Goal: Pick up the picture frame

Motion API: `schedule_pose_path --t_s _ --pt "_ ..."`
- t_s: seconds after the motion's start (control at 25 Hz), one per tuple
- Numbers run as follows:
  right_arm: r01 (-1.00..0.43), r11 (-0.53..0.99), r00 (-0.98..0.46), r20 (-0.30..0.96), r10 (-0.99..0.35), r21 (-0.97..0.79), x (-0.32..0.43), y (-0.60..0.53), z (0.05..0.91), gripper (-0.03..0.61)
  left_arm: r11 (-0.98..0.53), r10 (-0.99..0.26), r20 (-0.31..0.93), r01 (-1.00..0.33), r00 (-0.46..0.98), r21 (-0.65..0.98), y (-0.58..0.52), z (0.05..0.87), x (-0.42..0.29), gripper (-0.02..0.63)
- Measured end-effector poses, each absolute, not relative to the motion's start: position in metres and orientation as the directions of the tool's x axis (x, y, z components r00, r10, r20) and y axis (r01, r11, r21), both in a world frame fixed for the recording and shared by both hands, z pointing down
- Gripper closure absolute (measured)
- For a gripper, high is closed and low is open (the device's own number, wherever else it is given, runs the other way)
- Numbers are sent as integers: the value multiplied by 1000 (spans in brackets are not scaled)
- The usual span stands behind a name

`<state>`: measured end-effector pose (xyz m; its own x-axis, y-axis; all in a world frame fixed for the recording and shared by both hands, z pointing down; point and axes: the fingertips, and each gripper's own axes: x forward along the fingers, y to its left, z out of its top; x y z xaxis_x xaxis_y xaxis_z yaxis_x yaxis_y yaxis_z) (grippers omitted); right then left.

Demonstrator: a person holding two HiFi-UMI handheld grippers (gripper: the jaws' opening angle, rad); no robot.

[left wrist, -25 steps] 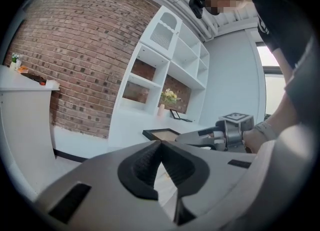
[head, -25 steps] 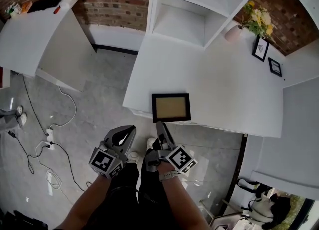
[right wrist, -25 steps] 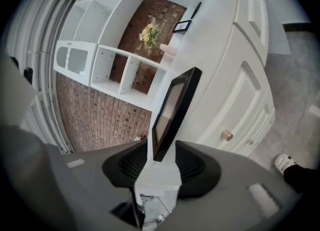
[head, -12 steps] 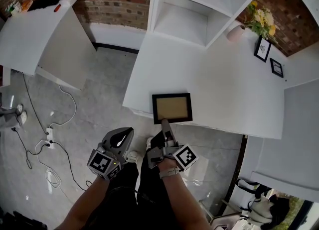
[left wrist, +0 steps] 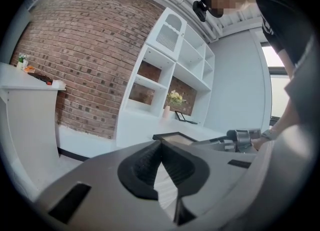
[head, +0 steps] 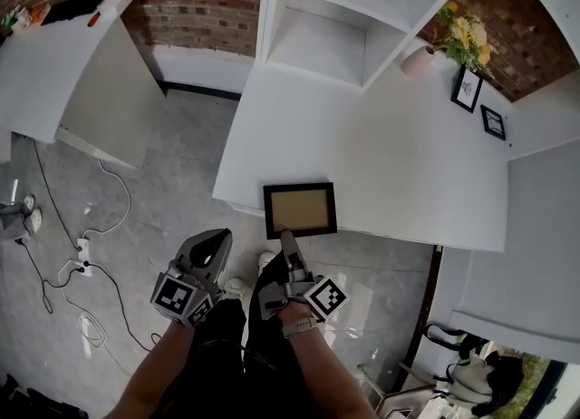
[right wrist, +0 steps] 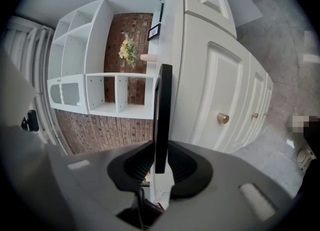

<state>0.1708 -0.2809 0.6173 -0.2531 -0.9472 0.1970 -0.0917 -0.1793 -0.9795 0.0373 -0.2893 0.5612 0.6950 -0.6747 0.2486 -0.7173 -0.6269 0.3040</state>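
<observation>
A black picture frame point(head: 300, 209) with a tan panel lies flat on the white counter point(head: 390, 163), its near side hanging over the front edge. My right gripper point(head: 287, 238) is shut on that near side. In the right gripper view the frame point(right wrist: 163, 105) shows edge-on as a black bar pinched between both pads, with the right gripper point(right wrist: 161, 150) rolled on its side. My left gripper point(head: 215, 243) hangs to the left below the counter edge, apart from the frame. In the left gripper view it point(left wrist: 160, 144) is shut on nothing, and the frame point(left wrist: 174, 136) lies ahead to its right.
A white shelf unit point(head: 326, 27) rises at the back of the counter. A pink vase of yellow flowers point(head: 421, 56) and two small framed pictures point(head: 468, 89) point(head: 496, 121) stand at the far right. Cabinet doors with brass knobs point(right wrist: 222, 118) lie under the counter. Cables point(head: 86, 254) cross the floor at left.
The right jaws have gone from wide open to closed on the frame's near side, and the gripper has rolled. The frame overhangs the counter edge a little more. The left gripper has kept still.
</observation>
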Motion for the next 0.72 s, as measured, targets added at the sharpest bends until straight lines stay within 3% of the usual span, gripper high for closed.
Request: schedule_pose_path --t_s 0.24,0.52,0.72 --pt "-85 -138 -275 156 -949 -987 171 -296 617 446 -619 -685 244 -726 686 301 -297 557 33 607" --pt "-28 -150 -257 153 -954 -988 172 -312 623 448 -612 -693 250 -735 676 292 -296 559 31 607" --pt "-15 -133 -249 133 -959 -991 174 -311 621 517 -601 -701 250 -742 668 297 -296 561 27 607"
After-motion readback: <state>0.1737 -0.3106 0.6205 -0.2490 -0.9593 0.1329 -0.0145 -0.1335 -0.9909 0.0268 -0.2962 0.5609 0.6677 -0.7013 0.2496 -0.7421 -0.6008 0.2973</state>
